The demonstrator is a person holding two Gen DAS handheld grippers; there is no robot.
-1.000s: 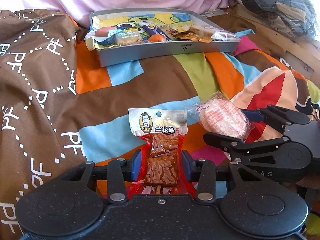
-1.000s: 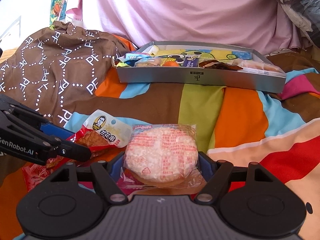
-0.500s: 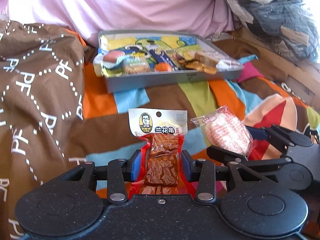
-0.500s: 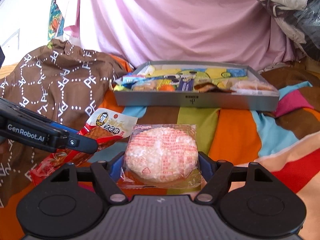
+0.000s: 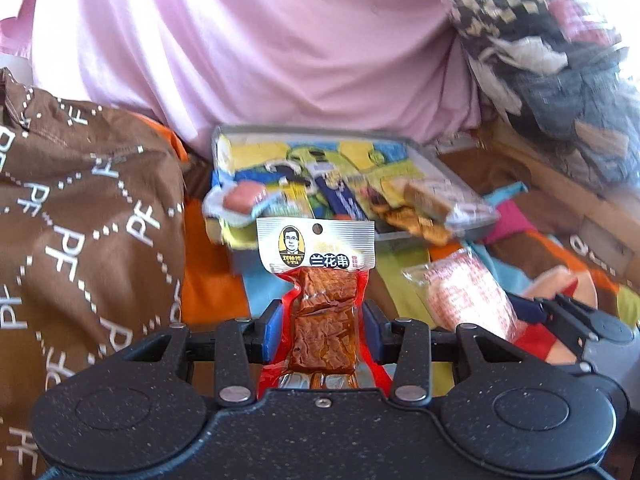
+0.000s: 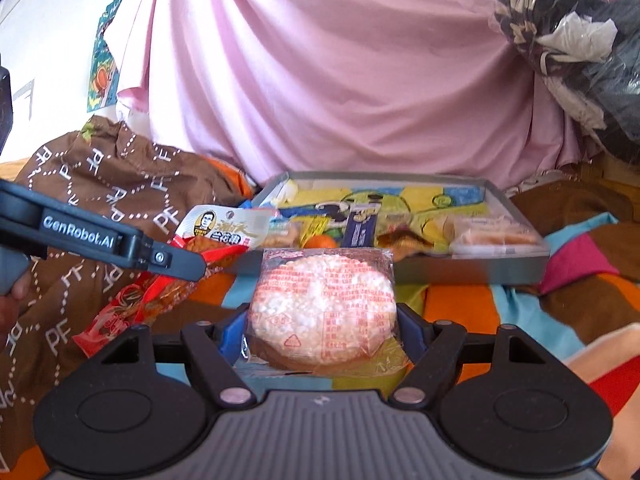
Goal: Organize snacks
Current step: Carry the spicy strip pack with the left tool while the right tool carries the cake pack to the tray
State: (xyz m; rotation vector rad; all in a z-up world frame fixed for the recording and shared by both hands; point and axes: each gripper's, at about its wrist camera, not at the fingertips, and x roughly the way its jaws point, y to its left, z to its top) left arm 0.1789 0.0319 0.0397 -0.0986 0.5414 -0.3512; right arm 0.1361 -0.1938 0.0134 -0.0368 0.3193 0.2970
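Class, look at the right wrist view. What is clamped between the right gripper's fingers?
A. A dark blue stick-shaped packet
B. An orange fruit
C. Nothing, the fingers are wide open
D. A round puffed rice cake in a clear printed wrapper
D: the right gripper is shut on the round rice cake, its blue pads pressing both sides of the wrapper.

A bed carries everything, covered by a striped bedspread [image 6: 460,308] in bands of orange, blue, green, brown and red. On its left side lies a bunched brown cloth [image 5: 80,216] printed with white "PF" letters and dotted lines. Toward the far edge, in front of a draped pink sheet [image 6: 340,80], a shallow grey tray [image 6: 472,272] rests on the bedspread, holding assorted wrapped snacks. A heap of dark clothing [image 5: 560,60] sits at the far right corner.
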